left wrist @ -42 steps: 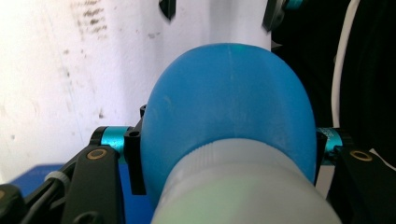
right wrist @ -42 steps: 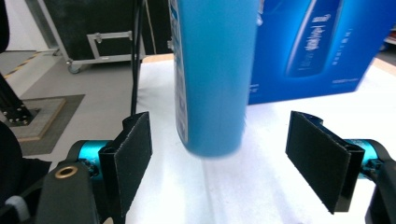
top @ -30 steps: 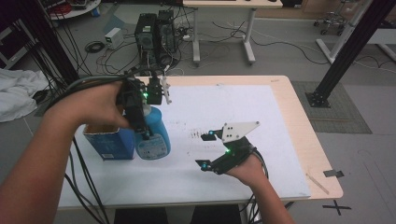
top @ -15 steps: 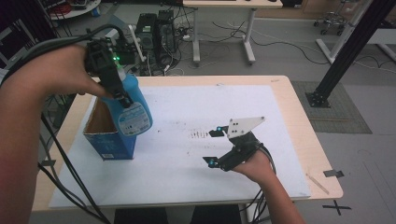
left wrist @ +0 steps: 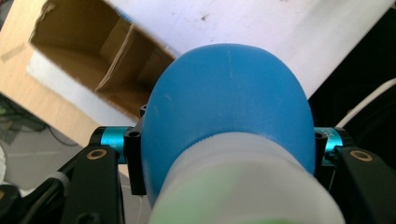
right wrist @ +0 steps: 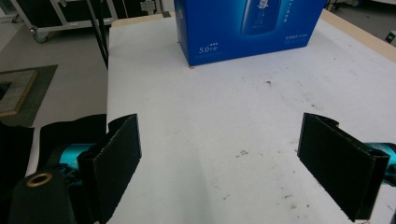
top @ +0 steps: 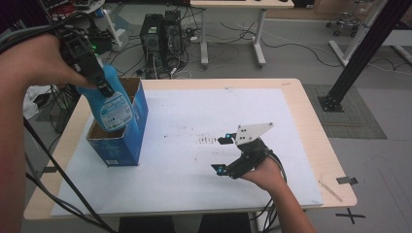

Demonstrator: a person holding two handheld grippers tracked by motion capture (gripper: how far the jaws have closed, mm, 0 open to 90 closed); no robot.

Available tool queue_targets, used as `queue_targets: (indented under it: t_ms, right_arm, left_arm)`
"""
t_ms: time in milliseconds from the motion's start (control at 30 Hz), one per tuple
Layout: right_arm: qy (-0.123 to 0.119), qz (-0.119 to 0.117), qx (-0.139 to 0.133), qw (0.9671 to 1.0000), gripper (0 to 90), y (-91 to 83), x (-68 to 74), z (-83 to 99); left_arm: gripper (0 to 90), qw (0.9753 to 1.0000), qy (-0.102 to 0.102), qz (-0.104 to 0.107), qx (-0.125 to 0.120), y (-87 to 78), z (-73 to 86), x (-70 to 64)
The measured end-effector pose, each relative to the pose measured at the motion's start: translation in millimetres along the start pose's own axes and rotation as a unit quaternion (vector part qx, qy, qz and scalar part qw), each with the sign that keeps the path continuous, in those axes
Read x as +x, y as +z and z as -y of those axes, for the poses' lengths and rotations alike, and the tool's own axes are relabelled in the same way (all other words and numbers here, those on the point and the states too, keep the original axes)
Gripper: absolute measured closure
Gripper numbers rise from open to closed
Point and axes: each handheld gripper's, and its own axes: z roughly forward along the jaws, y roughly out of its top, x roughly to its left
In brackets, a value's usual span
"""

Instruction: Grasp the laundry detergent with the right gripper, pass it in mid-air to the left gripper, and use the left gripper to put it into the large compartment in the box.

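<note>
Lifted since half a second ago, the left gripper (top: 99,82) now holds the blue bottle (top: 112,104) tilted over the open top of the blue box (top: 124,141), its fingers (left wrist: 133,161) clamped on the bottle's sides. Well apart, the right gripper (top: 228,154) hovers with fingers (right wrist: 116,156) spread wide above the white sheet (top: 194,170) covering the desk (top: 311,136). Computer towers (top: 158,34) stand on the floor beyond. Box print reads "5.0".

White sheet (top: 184,145) over a wooden table (top: 311,126), dark smudges (top: 208,141).
</note>
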Motion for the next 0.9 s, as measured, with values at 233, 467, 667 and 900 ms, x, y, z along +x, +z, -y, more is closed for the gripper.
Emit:
queue_targets:
  t_ms: [233,467,667,900]
  right_arm:
    - [0.007,0.001,0.001,1.0000,12.8,2.6,-2.1,2.4]
    - [0.006,0.003,0.010,0.9999,12.8,6.5,-2.1,5.3]
    - [0.004,0.005,0.014,0.9999,12.8,9.3,-2.0,5.2]
    - [0.004,0.001,0.020,0.9998,12.8,13.2,-2.9,6.4]
  left_arm:
    - [38.8,0.9988,-0.049,0.003,0.000,13.6,8.2,22.8]
    - [38.8,0.9973,-0.073,-0.002,0.004,35.4,12.1,37.1]
    - [38.7,0.9968,-0.080,-0.006,0.003,55.3,13.0,41.7]
    - [38.7,0.9979,-0.061,0.011,0.020,102.4,12.9,42.6]
